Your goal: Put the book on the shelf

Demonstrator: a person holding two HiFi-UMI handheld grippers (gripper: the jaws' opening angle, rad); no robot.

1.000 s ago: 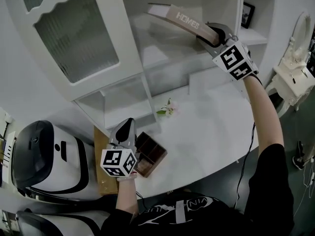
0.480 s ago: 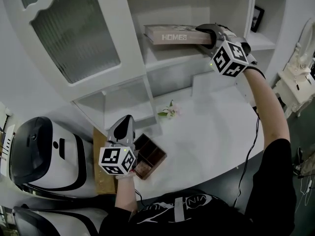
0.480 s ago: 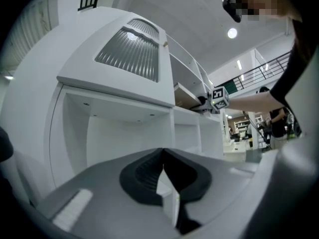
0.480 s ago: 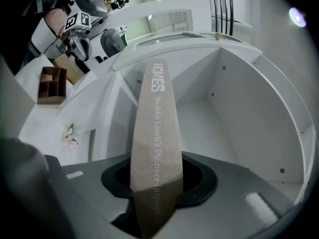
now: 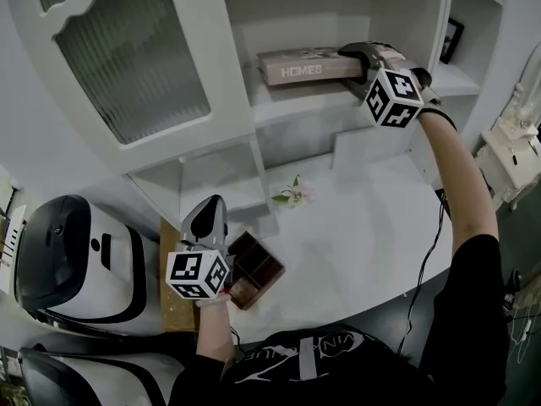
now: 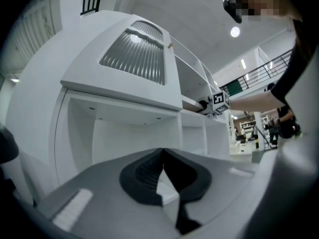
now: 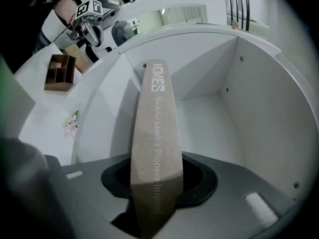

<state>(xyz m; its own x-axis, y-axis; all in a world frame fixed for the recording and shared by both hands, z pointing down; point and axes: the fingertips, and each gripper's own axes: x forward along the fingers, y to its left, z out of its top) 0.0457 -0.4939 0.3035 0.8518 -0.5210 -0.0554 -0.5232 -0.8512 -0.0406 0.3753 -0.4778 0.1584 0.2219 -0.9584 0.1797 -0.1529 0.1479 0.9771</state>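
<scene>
The book [image 5: 304, 64], beige with "HOMES" on its spine, lies level in the open compartment of the white cabinet, just over the shelf board [image 5: 292, 101]. My right gripper [image 5: 359, 57] is shut on its right end. In the right gripper view the book [image 7: 155, 128] runs from between the jaws of the right gripper [image 7: 157, 180] into the white compartment [image 7: 214, 118]. Whether the book rests on the board I cannot tell. My left gripper [image 5: 208, 218] hovers low at the table's left corner. It appears shut and empty in the left gripper view [image 6: 163, 156].
A brown wooden divider box [image 5: 255, 269] and a small pink flower [image 5: 292, 191] lie on the white table [image 5: 363, 235]. A ribbed glass cabinet door [image 5: 127, 49] stands open at the left. A white-and-black machine [image 5: 76, 260] sits lower left. A framed picture [image 5: 452, 39] stands on a right shelf.
The right gripper has rolled the book from a tilt to level and carried it down and deeper into the compartment. The left gripper has drifted only slightly.
</scene>
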